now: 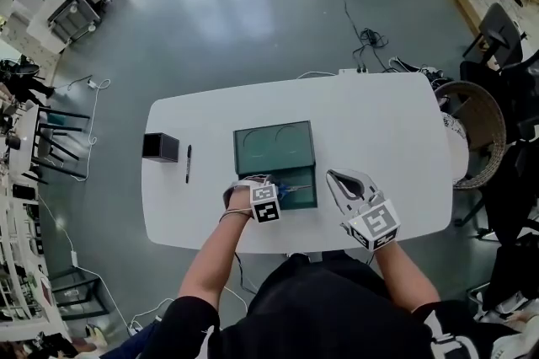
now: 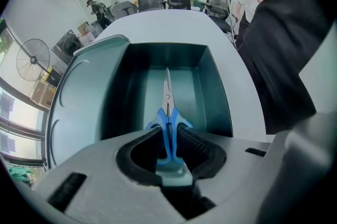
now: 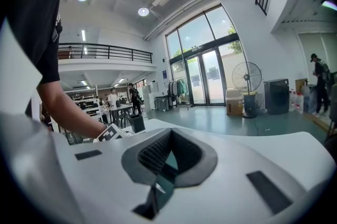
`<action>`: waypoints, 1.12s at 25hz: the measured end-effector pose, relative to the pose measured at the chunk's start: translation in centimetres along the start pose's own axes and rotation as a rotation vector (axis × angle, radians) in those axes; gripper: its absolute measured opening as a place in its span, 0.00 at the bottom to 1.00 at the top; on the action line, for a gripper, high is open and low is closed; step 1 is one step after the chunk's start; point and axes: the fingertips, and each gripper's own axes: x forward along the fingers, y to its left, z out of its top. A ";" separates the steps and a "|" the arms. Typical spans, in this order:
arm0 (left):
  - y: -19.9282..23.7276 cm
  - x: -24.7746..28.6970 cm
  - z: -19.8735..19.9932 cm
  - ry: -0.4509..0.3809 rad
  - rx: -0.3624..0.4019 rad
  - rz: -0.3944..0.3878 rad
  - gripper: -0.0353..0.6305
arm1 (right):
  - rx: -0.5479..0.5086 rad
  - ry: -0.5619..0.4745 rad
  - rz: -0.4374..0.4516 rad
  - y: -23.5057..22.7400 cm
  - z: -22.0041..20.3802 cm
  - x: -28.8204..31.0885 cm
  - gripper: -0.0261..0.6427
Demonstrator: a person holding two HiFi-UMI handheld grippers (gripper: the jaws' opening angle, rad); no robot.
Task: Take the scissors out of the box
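A dark green box lies open on the white table, with its lid folded back on the far side. In the left gripper view, blue-handled scissors lie on the floor of the box, blades pointing away. My left gripper points steeply down into the box, and its pads press on the blue handles from both sides. Seen from the head, the left gripper sits at the box's near left over the scissors. My right gripper hovers to the right of the box, shut and empty.
A small black square container and a black pen lie at the table's left. A wicker chair stands off the right edge. Cables run across the floor beyond the far edge. The person's body is against the near edge.
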 end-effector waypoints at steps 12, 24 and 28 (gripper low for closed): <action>0.2 -1.1 0.6 -0.021 0.031 0.090 0.20 | -0.008 -0.002 0.002 0.5 -0.2 -1.1 0.05; 0.4 -7.4 2.3 -0.109 0.020 0.264 0.20 | -0.027 -0.023 0.039 1.5 0.4 -0.9 0.05; 0.0 -10.3 3.3 -0.195 -0.036 0.354 0.20 | -0.036 -0.035 0.038 1.4 0.7 -1.0 0.05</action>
